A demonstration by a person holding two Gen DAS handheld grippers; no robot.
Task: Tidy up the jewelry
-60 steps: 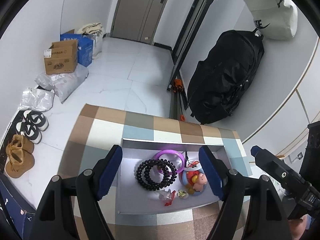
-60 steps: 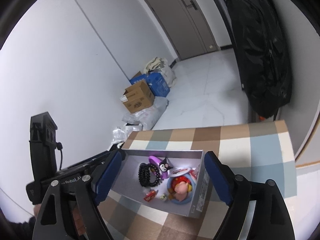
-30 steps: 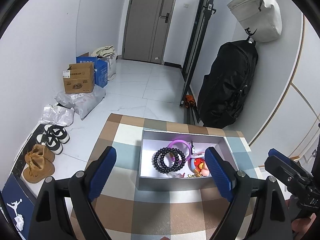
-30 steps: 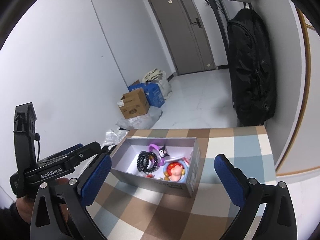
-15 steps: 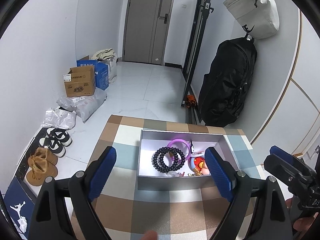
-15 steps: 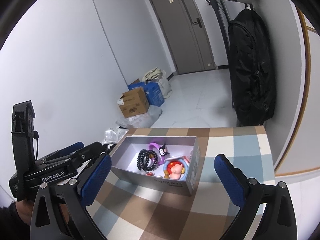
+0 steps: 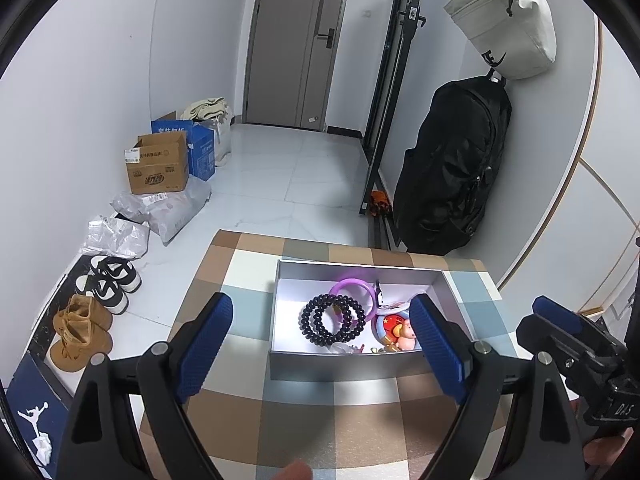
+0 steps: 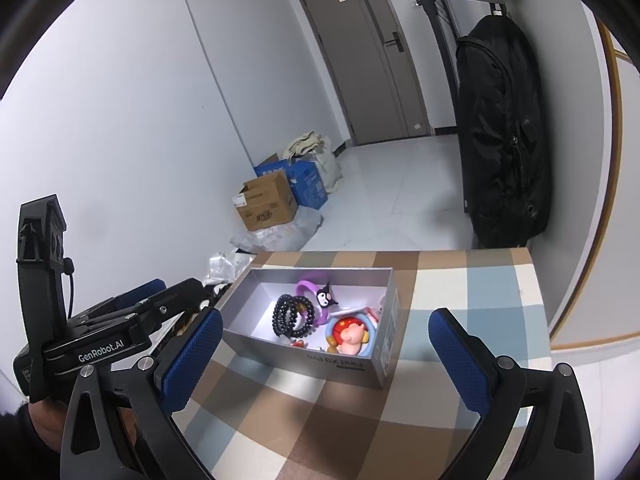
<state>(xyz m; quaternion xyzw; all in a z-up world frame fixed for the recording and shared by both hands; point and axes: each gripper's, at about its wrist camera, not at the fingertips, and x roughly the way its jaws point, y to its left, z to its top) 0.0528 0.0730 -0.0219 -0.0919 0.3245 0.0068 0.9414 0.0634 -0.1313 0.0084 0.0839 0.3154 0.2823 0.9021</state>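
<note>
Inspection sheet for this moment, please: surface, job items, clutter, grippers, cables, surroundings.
Surface: checked tablecloth, bare around the box.
Job's things: open grey box holding a black bead bracelet, purple bangle, cartoon charm and a round pig trinket.
Clutter: nothing seen on the table.
Grippers: left gripper and right gripper both open, empty, held short of the box.
Cables: a short black one on the left gripper's mount.
Surroundings: black bag, cardboard boxes, shoes, door.
</note>
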